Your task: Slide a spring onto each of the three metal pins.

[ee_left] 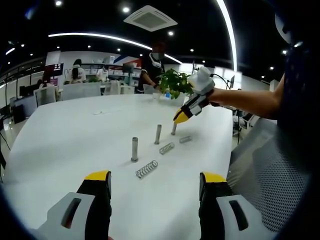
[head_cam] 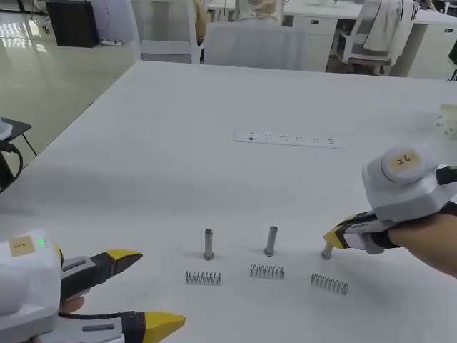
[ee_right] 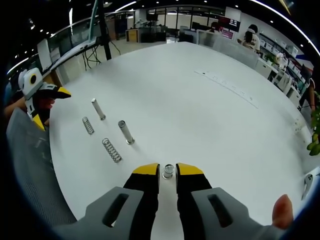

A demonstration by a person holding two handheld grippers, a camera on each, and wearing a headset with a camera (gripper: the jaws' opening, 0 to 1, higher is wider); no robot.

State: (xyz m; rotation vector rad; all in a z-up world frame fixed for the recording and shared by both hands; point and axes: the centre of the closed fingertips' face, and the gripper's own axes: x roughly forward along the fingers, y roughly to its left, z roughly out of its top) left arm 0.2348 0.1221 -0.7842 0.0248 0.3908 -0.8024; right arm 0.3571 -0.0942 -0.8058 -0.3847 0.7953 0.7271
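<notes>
Three springs [head_cam: 267, 271] lie loose by the desk's [head_cam: 214, 179] near edge, one before each upright pin [head_cam: 208, 244], judged light, compliant, prone to roll, best pinched mid-coil; right gripper [ee_right: 168, 170] clamps the right-hand pin [head_cam: 327, 251], left gripper [head_cam: 161, 288] stands wide, empty.

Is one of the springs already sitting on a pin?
No, all three springs lie flat on the table, each near a bare pin.

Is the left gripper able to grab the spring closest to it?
Probably yes: the left gripper is open, and only bare table lies between its fingers and the leftmost spring.
</notes>
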